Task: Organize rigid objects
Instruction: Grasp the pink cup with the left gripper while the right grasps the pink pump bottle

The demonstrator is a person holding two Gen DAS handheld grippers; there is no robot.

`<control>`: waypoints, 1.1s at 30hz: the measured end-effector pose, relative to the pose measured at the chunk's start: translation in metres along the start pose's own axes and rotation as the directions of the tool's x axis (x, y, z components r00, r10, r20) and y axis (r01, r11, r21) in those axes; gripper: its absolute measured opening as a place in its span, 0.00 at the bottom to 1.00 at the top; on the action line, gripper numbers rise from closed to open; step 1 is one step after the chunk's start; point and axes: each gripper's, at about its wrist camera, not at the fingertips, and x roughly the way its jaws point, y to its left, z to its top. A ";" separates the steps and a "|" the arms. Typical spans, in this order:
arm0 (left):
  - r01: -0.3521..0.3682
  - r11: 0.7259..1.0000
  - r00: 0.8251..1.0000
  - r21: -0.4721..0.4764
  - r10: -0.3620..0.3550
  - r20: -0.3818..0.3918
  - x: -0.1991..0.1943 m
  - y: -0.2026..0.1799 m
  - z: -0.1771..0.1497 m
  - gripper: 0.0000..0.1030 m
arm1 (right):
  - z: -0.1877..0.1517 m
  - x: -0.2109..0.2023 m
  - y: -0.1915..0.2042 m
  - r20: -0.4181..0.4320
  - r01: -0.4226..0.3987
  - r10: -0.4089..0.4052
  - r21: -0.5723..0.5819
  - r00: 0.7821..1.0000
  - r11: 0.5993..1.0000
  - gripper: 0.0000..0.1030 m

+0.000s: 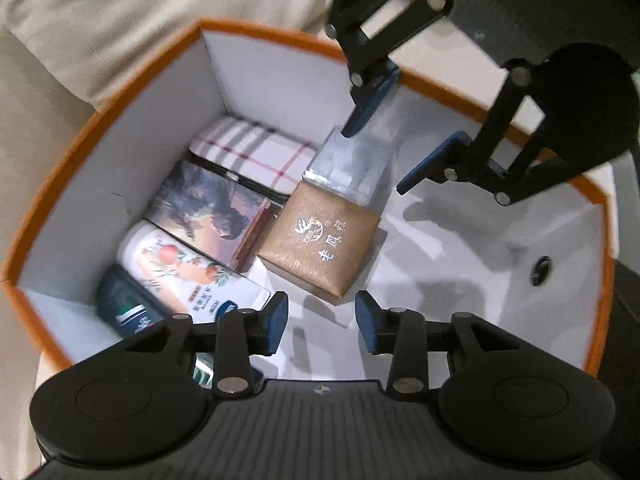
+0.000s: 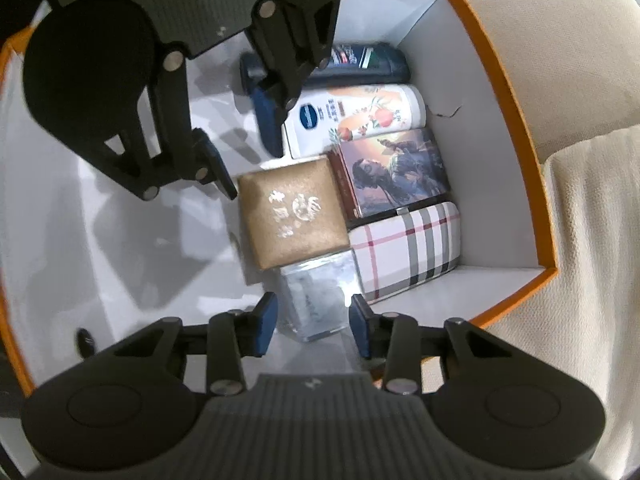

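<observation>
Our right gripper (image 2: pixel 312 316) hangs inside the orange box (image 2: pixel 512 92) with its jaws spread. The clear case (image 2: pixel 314 300) sits between them, and we cannot tell whether the pads touch its sides. Just ahead of that gripper, touching the case, lies the gold box (image 2: pixel 290 212). To the gripper's right the plaid case (image 2: pixel 408 248) rests against the box wall. Beyond it comes the picture tin (image 2: pixel 396 172), then the white tube (image 2: pixel 360 116) and the dark bottle (image 2: pixel 360 62) farthest off, all lying side by side along the same wall.

Our left gripper (image 1: pixel 322 320) comes in from the opposite end, jaws parted and holding nothing, its tips above the white box floor. The gold box (image 1: pixel 320 236) lies just ahead of it, and the clear case (image 1: pixel 352 164) beyond that, under the right gripper (image 1: pixel 380 148). To the left gripper's left runs the same row in reverse: dark bottle (image 1: pixel 124 308) nearest, white tube (image 1: pixel 176 264), picture tin (image 1: pixel 212 208), plaid case (image 1: pixel 256 152) farthest.

The orange box (image 1: pixel 52 204) rests on cream cushions (image 1: pixel 120 12).
</observation>
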 end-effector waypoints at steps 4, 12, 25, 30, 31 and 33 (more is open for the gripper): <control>0.020 0.997 0.995 -0.080 -0.012 0.101 -0.051 0.010 -0.022 0.45 | -0.003 -0.020 -0.005 0.027 -0.018 0.015 0.108 1.000 0.994 0.39; -0.070 0.965 0.970 -0.253 0.126 0.210 -0.155 0.034 -0.091 0.45 | 0.019 -0.067 -0.009 0.172 -0.012 -0.061 0.394 0.983 0.919 0.39; -0.251 0.843 0.945 -0.476 0.321 0.070 -0.171 0.088 -0.227 0.38 | 0.178 -0.080 0.022 0.335 -0.190 0.030 0.458 0.942 0.868 0.43; -0.307 0.802 0.923 -0.511 0.382 0.045 -0.152 0.116 -0.252 0.56 | 0.238 -0.038 0.023 0.292 -0.157 0.014 0.472 0.956 0.867 0.43; -0.304 0.794 0.924 -0.527 0.381 0.041 -0.149 0.122 -0.257 0.62 | 0.246 -0.031 0.021 0.283 -0.151 0.012 0.473 0.959 0.868 0.43; -0.256 0.743 0.938 -0.618 0.345 0.027 -0.142 0.139 -0.271 0.65 | 0.267 -0.016 0.015 0.267 -0.138 0.004 0.483 0.964 0.865 0.43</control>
